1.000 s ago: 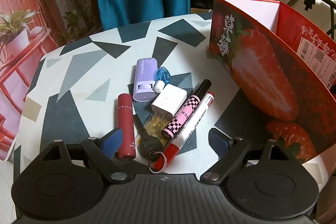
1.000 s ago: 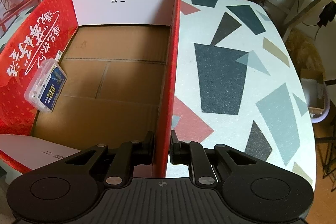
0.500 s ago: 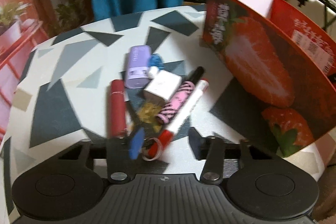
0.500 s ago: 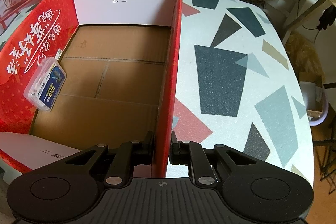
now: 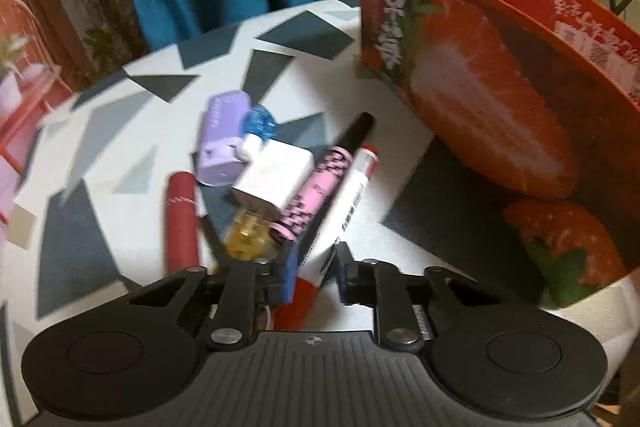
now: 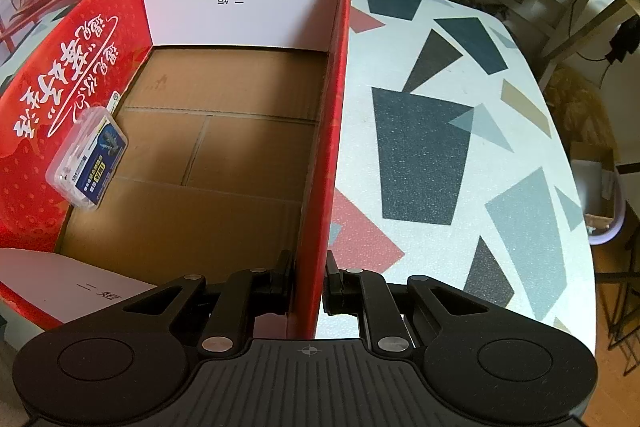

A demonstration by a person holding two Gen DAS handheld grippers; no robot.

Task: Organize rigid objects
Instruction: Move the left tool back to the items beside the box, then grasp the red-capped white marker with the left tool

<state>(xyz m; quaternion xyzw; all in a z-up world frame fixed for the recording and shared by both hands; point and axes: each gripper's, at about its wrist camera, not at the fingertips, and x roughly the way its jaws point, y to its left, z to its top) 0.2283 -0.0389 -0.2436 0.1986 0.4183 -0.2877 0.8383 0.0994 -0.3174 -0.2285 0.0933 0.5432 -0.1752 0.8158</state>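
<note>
Change: since the earlier frame my left tongs (image 5: 314, 267) have dropped onto the pile and their jaws have just been closing, with the white marker (image 5: 347, 199) now between them.
Left tongs: I have them clamped on the marker near its red cap end; the view is blurred.
Marker: it runs from between my left fingertips away toward the box, lying on the table.
Beside the marker: a pink checkered pen (image 5: 320, 187) touches it on the left; further left sit a white charger (image 5: 276, 179), a purple case (image 5: 224, 143) and a red tube (image 5: 182, 223).
Right tongs: my right tongs (image 6: 308, 281) are pinched shut on the near end of the red box (image 6: 324, 163) wall, one finger inside, one outside.
Box: its cardboard floor stretches ahead of my right tongs; a small clear plastic case (image 6: 90, 157) leans on the inner left wall.
Table: the patterned table (image 6: 460, 155) lies right of my right tongs.
</note>
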